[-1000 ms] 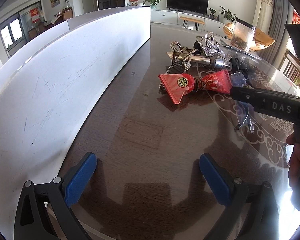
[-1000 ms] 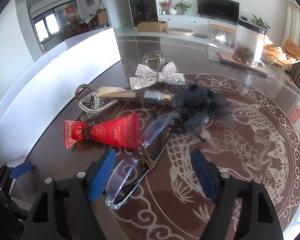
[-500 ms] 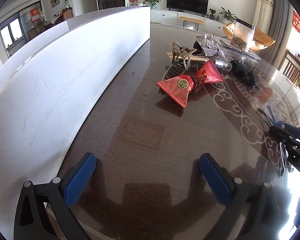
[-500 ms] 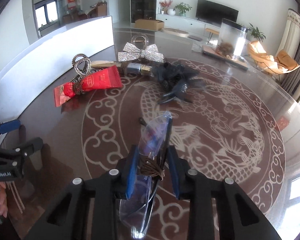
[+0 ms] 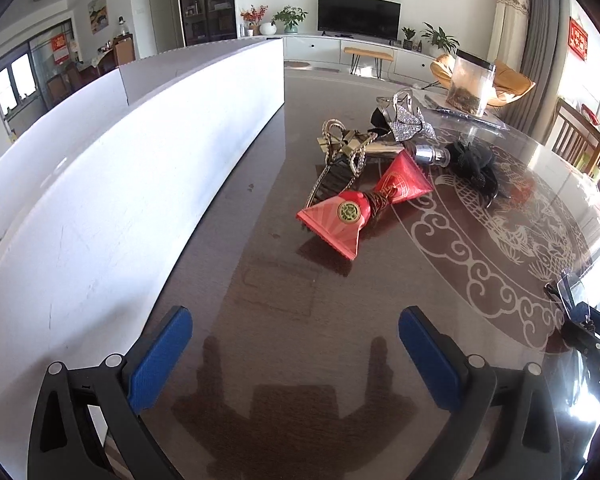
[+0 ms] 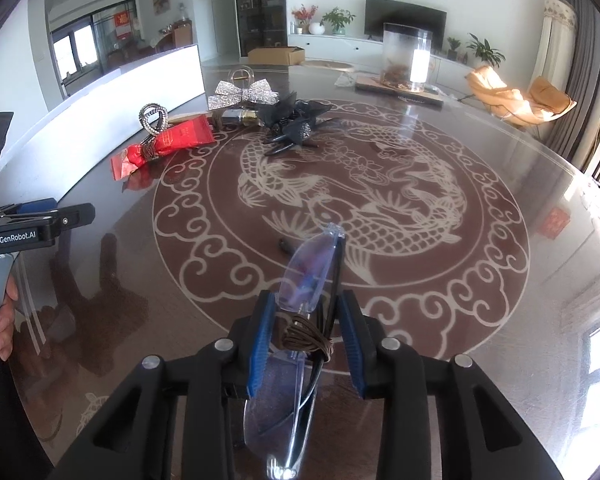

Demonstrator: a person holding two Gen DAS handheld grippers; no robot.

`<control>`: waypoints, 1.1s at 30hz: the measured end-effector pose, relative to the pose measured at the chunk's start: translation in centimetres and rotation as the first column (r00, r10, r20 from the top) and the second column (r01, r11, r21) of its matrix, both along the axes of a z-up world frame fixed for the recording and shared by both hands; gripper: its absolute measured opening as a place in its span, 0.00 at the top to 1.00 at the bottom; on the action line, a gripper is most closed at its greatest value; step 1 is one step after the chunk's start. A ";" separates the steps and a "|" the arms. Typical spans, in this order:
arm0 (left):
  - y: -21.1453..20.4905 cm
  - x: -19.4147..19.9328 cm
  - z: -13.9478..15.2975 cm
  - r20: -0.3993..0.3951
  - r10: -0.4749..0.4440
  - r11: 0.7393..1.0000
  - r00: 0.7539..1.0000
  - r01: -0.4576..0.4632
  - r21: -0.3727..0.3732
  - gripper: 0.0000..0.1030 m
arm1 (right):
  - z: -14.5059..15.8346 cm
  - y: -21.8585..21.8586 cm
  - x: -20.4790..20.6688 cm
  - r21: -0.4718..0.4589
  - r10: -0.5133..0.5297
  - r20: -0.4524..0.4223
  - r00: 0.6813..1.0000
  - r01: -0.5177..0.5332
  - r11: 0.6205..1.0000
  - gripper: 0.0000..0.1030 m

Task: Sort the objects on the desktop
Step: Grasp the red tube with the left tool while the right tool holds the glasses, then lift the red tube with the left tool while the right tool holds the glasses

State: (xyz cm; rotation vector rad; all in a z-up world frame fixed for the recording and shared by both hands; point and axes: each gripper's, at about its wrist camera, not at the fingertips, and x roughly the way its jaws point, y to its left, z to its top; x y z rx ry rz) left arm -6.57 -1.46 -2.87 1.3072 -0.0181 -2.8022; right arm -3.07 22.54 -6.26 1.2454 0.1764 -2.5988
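- Between the right gripper's (image 6: 306, 334) blue pads, at six o'clock in its view, sit folded clear glasses (image 6: 300, 300) with a brown cord (image 6: 308, 340) wound round them.
- Its jaws have just been opening slightly; the pads stand narrow on either side of the frame, and whether they press it I cannot tell.
- Glasses look light, slick and fragile: best held at the cord-wrapped middle, not the lenses.
- Left gripper (image 5: 296, 358) hangs wide open, empty, over the table (image 5: 260, 280).
- At one o'clock, a clear jar (image 6: 406, 58) holds brownish bits.
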 end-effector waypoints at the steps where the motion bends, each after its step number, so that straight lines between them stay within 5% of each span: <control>1: 0.3 -0.8 0.4 -0.024 -0.013 0.999 1.000 0.012 -0.033 0.00 | 0.0 -0.2 0.0 0.004 0.006 0.000 1.000 -0.006 1.000 0.60; 8: 3.3 -7.5 -0.1 0.036 -0.117 0.990 0.992 0.120 -0.079 0.00 | -0.1 -0.3 0.0 -0.006 0.018 0.004 1.000 -0.018 1.000 0.55; 12: 5.0 -6.4 -0.7 0.055 -0.215 0.974 0.975 0.218 -0.068 0.67 | -0.1 -0.2 0.0 -0.016 0.018 0.005 1.000 -0.018 1.000 0.55; 14: 5.2 -4.7 -0.5 0.046 -0.297 0.955 0.954 0.297 0.010 0.74 | -0.1 0.0 0.0 -0.022 0.018 0.006 1.000 -0.018 1.000 0.55; 16: 5.6 -2.8 -0.2 0.046 -0.407 0.912 0.912 0.402 0.085 0.74 | 0.0 0.0 0.0 -0.024 0.018 0.006 1.000 -0.018 1.000 0.55; 18: 6.2 -1.3 -0.1 0.067 -0.434 0.901 0.898 0.434 0.016 0.72 | 0.0 0.0 0.0 -0.023 0.019 0.006 1.000 -0.018 1.000 0.55; 20: 6.6 -1.1 -0.1 0.088 -0.425 0.903 0.901 0.429 -0.021 0.62 | 0.0 0.0 0.0 -0.023 0.019 0.006 1.000 -0.018 1.000 0.55; 23: 7.5 -1.5 0.3 0.059 -0.386 0.917 0.921 0.390 -0.081 0.19 | 0.0 0.0 -0.1 -0.024 0.018 0.006 1.000 -0.018 1.000 0.55; 28: 9.2 -3.2 -0.4 0.087 -0.374 0.916 0.923 0.382 -0.121 0.15 | -0.1 0.2 0.0 -0.035 0.019 0.008 1.000 -0.018 0.999 0.55; 29: 9.2 -3.3 -0.5 0.085 -0.392 0.912 0.916 0.399 -0.095 0.19 | 0.0 0.2 0.0 -0.037 0.019 0.008 1.000 -0.018 0.999 0.55; 31: 9.0 -3.3 -0.6 0.084 -0.411 0.911 0.908 0.413 -0.002 0.47 | 0.0 0.3 0.0 -0.042 0.019 0.008 1.000 -0.018 0.999 0.55; 33: 9.0 -2.7 -0.4 0.077 -0.383 0.923 0.921 0.384 -0.005 0.76 | 0.0 0.3 0.0 -0.045 0.019 0.009 1.000 -0.019 0.999 0.55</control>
